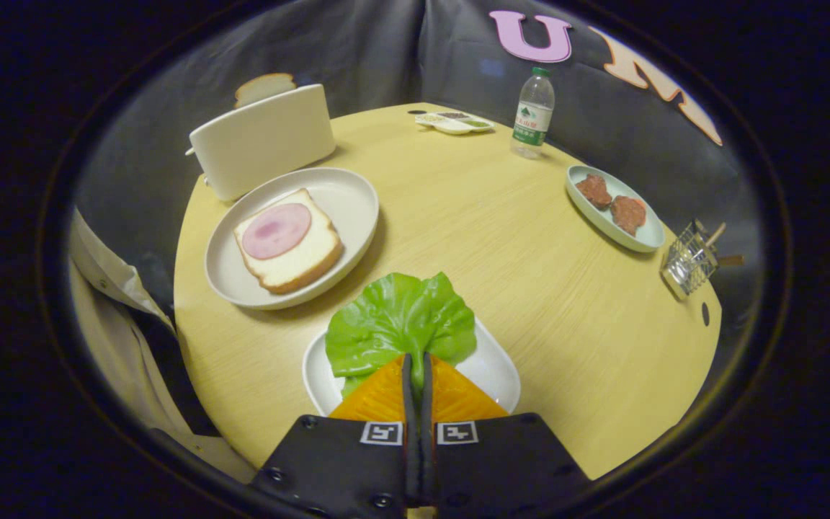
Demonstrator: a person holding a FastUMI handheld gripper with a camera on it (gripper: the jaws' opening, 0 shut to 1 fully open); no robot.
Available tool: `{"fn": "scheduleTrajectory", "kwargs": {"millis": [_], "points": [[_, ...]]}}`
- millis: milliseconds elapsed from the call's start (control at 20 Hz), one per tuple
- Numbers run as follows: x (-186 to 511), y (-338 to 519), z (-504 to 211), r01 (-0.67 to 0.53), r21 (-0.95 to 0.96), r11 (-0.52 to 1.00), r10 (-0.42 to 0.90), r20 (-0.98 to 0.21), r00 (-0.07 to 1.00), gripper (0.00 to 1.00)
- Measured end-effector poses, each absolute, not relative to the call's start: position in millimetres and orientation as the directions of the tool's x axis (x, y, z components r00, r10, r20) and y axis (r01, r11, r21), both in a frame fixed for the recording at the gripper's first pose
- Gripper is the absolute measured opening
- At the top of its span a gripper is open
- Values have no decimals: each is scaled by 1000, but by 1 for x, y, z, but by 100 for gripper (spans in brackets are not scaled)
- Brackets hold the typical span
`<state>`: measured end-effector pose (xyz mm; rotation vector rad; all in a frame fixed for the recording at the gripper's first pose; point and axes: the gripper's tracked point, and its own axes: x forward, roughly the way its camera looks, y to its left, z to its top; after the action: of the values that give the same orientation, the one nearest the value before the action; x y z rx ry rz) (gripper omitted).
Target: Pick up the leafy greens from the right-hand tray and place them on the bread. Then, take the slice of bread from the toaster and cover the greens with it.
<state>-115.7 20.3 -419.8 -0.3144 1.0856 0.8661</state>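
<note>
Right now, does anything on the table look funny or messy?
Nothing is spilled or broken. The tool is shut on the lettuce leaf above its white tray. The bread with ham lies flat on its plate.

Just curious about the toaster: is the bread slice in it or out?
In. The bread slice pokes up from the top of the toaster, behind the plate.

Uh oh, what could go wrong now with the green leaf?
1. The gripper pinches only the stem end of the leafy greens with its jaws nearly closed, so the floppy leaf might slip out when lifted off the tray.
2. The bread with its ham slice sits on a plate beyond the tray; the leaf may land crooked or hang over the edge.
</note>
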Motion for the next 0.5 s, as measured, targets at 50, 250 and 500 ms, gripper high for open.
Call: {"fn": "scheduleTrajectory", "kwargs": {"millis": [50,250,500], "points": [[-115,20,-416,-740,175,650,456,-869,195,4],[-113,24,-393,-725,147,673,444,-864,237,4],[-112,43,-362,-724,118,679,449,-848,282,4]]}}
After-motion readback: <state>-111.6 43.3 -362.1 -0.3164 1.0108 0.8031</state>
